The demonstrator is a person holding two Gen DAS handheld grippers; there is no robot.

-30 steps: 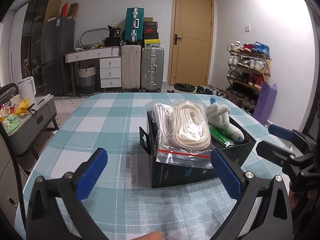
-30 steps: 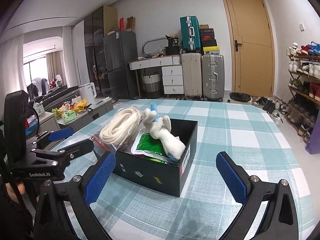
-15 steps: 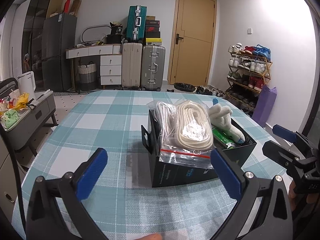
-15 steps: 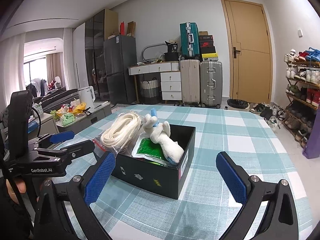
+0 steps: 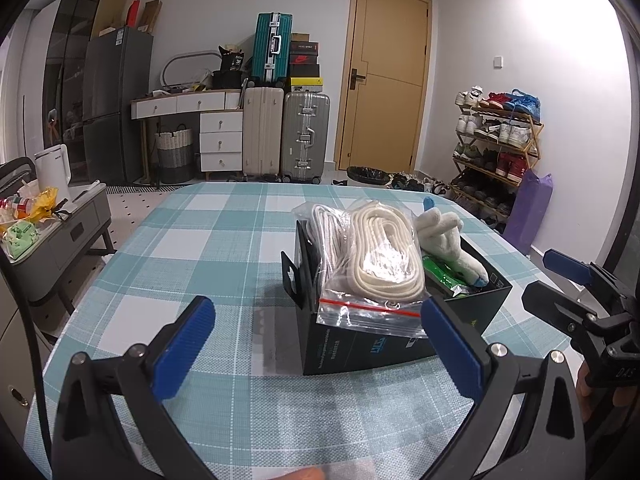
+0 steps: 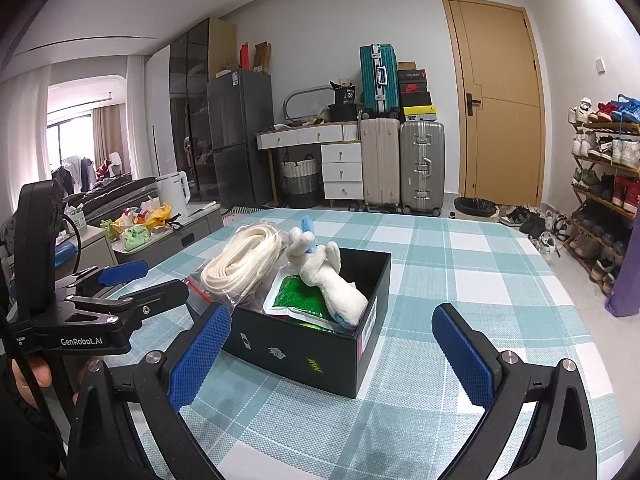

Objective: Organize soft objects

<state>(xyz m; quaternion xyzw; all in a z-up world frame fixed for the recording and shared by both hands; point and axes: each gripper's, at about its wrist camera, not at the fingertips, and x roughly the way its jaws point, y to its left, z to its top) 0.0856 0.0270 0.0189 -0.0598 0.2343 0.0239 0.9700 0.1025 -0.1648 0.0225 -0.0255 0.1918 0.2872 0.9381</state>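
A black box [image 5: 360, 350] [image 6: 304, 354] stands on the checked tablecloth [image 5: 224, 248]. In it are a zip bag of cream rope [image 5: 384, 264] [image 6: 240, 264], a white plush toy with blue tips [image 5: 448, 240] [image 6: 328, 280] and a green packet [image 5: 444, 276] [image 6: 300, 296]. My left gripper [image 5: 316, 344] is open and empty, just in front of the box. My right gripper [image 6: 332, 356] is open and empty, in front of the box's corner. Each gripper shows at the edge of the other's view, the right [image 5: 568, 292] and the left [image 6: 136, 288].
Suitcases [image 5: 284, 136], a white drawer desk [image 5: 200, 120], a fridge [image 5: 116, 104] and a wooden door [image 5: 384, 80] stand behind the table. A shoe rack [image 5: 496, 148] is at the right, a low grey cabinet [image 5: 60, 232] with clutter at the left.
Both grippers have drawn back and risen a little from the box, still open. The box and its contents have not moved.
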